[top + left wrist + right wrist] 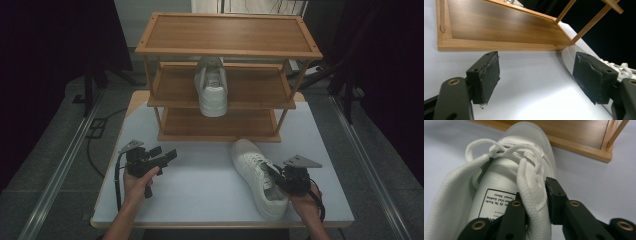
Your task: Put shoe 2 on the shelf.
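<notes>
**Fingers: right pair clamped on shoe collar, left pair wide and empty**

High view: left gripper (165, 156) held above the white table (200, 195), front-left, jaws pointing right, nothing between them. Right gripper (274, 175) at the front-right, jaws on the side of a white sneaker (256, 175) that lies on the table, toe toward the wooden rack (227, 75), heel near the front edge. Second white sneaker (212, 87) sits on the rack's middle shelf, toe overhanging the front lip. Top and bottom shelves bare.

Left gripper view: fingers (486, 75) spread wide, only tabletop between the pads. Pad rubber looks worn and frayed at the edges. Bottom shelf of the rack ahead; the table sneaker's toe and ribbed sole edge (567, 58) just behind the right-hand pad.

Right gripper view: fingers (556, 200) closed narrow on the sneaker's padded collar (531, 192), one jaw inside the shoe, one outside. Laces loosely tied. Insole label (496, 202) has black print in a box; I can make out roughly "IS No Norfe" and "Casual Shoes", rest too small to tell. No brand mark legible. Rack corner beyond the toe.
</notes>
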Demonstrator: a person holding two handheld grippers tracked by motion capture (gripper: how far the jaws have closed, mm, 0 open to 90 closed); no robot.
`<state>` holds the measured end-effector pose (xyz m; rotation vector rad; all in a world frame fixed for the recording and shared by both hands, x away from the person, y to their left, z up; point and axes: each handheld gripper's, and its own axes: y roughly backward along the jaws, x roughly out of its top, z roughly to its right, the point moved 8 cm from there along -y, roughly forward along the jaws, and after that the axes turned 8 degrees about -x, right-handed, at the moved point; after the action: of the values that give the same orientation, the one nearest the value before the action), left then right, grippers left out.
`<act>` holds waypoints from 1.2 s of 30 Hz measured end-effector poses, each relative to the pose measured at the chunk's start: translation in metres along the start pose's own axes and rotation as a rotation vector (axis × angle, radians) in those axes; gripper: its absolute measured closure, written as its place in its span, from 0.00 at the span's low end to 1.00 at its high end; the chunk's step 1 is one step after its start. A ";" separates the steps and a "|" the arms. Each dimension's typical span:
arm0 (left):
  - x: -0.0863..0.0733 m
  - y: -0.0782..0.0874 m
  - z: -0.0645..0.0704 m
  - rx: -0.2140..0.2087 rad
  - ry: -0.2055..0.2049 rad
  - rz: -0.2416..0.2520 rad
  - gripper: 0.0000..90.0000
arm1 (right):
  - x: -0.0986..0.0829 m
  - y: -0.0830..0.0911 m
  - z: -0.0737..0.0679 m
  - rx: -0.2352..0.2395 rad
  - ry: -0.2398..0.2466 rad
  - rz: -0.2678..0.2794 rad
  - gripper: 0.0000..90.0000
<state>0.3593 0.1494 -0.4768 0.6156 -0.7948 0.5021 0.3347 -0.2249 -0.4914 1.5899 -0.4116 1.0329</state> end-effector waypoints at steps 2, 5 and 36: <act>0.001 0.002 -0.001 0.004 0.008 0.009 0.24 | -0.001 0.001 0.002 0.013 -0.034 0.014 0.91; 0.003 0.005 -0.003 0.008 0.023 0.020 0.24 | -0.002 0.002 0.005 0.046 -0.093 0.043 0.92; -0.001 0.005 -0.004 -0.007 0.035 0.018 0.25 | 0.068 0.084 -0.002 0.134 -0.275 0.276 0.93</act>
<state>0.3573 0.1556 -0.4776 0.5925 -0.7690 0.5254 0.3099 -0.2301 -0.3866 1.8398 -0.7806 1.0672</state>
